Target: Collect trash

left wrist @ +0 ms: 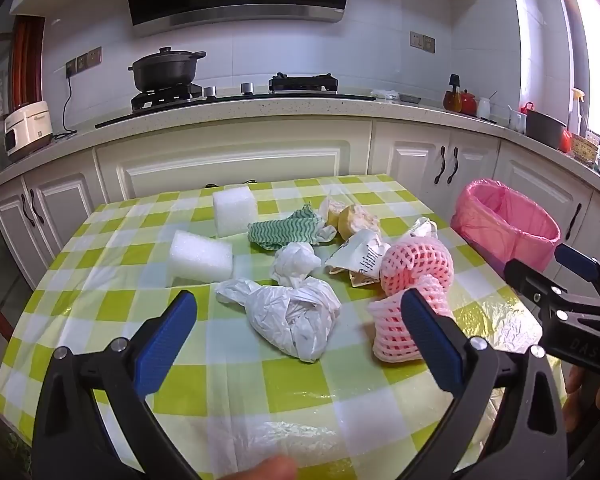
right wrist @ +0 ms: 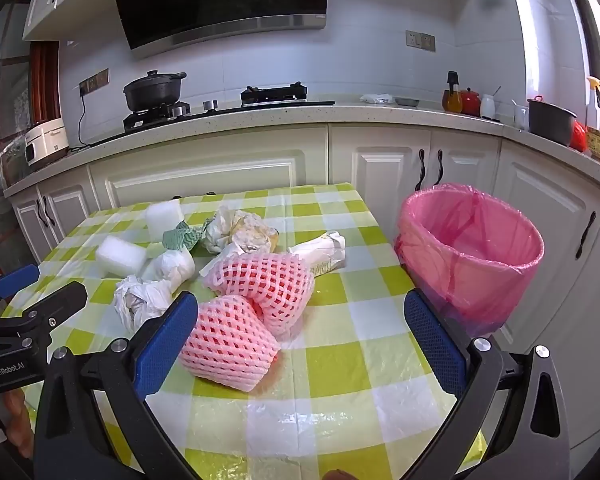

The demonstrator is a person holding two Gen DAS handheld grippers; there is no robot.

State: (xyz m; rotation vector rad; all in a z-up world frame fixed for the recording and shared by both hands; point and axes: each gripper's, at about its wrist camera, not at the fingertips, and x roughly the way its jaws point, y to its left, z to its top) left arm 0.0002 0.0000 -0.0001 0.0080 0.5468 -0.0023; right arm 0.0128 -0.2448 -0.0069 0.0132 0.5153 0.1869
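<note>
Green-white checked tablecloth (left wrist: pixel 120 308); pink foam nets (right wrist: pixel 260 280); pink bin liner (right wrist: pixel 472 248); possibly yellowish peel (left wrist: pixel 356 218).

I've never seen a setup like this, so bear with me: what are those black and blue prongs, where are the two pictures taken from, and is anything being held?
A person holds one pinching tool in each hand, each with a camera looking along its fingers. The left tool and right tool are both open and hold nothing. On the checked table lies trash: pink foam nets, a white bag, foam blocks, a green cloth. A pink-lined bin stands beside the table.

Wrapper's (left wrist: pixel 364 258) printed text illegible
</note>
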